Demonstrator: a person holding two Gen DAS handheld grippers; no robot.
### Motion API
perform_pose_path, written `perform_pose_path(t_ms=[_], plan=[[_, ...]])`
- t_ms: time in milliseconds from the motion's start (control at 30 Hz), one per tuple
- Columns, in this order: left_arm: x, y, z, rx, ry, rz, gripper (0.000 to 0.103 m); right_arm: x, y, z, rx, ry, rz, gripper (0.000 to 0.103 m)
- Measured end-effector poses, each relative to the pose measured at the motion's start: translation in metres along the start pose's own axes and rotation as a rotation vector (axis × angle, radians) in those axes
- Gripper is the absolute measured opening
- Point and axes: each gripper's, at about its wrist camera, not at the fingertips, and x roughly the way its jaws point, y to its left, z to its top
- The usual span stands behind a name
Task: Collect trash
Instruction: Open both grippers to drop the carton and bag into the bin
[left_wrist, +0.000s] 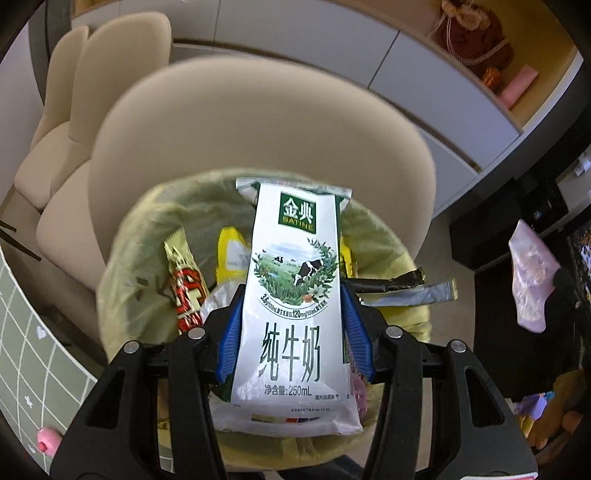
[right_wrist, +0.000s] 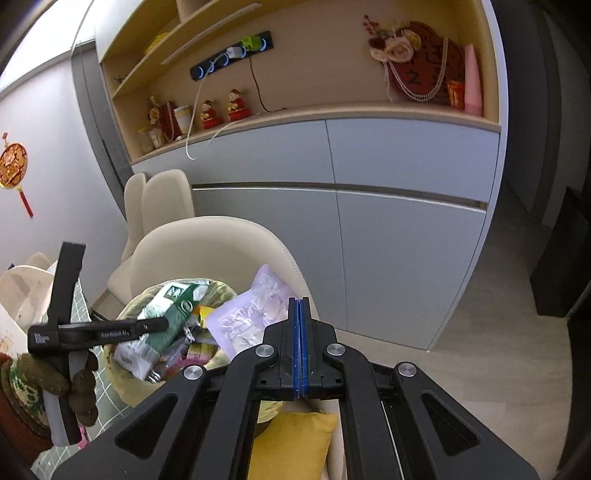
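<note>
cream dining chairs (left_wrist: 258, 122) and a grey cabinet wall (right_wrist: 406, 206) are filling the background behind a bin lined with a yellow-green bag (left_wrist: 147, 221). the left gripper (left_wrist: 291, 325) is clamping a white milk carton (left_wrist: 295, 295) between its blue pads, holding it upright over the bin's opening, where snack wrappers (left_wrist: 186, 288) are lying. the right gripper (right_wrist: 300, 347) is pinching a pale purple plastic bag (right_wrist: 255, 314) with its pads pressed nearly together, just beside the bin.
</note>
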Motion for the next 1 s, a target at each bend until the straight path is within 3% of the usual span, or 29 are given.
perform_pose_path(t_ms=[267,333,467,667,867,1000], plan=[[0.022,0.0,0.01,-0.025,0.051,-0.005,0.048,0.019,0.01,0.0,-0.026,0.033,0.032,0.003],[0.015,0.004,0.01,-0.036,0.052,-0.036,0.049,0.023,0.015,0.001,-0.035,0.035,0.044,0.003],[-0.014,0.017,0.006,-0.066,-0.006,-0.091,0.058,0.029,0.027,0.005,-0.05,0.028,0.072,0.003],[-0.079,0.03,-0.008,-0.072,-0.132,-0.063,0.06,0.044,0.067,0.015,-0.114,0.012,0.148,0.003],[-0.125,0.05,-0.036,-0.116,-0.194,-0.017,0.06,0.076,0.106,0.01,-0.272,0.018,0.01,0.003],[-0.142,0.061,-0.055,-0.153,-0.222,0.014,0.06,0.091,0.108,-0.004,-0.313,0.062,-0.017,0.003]])
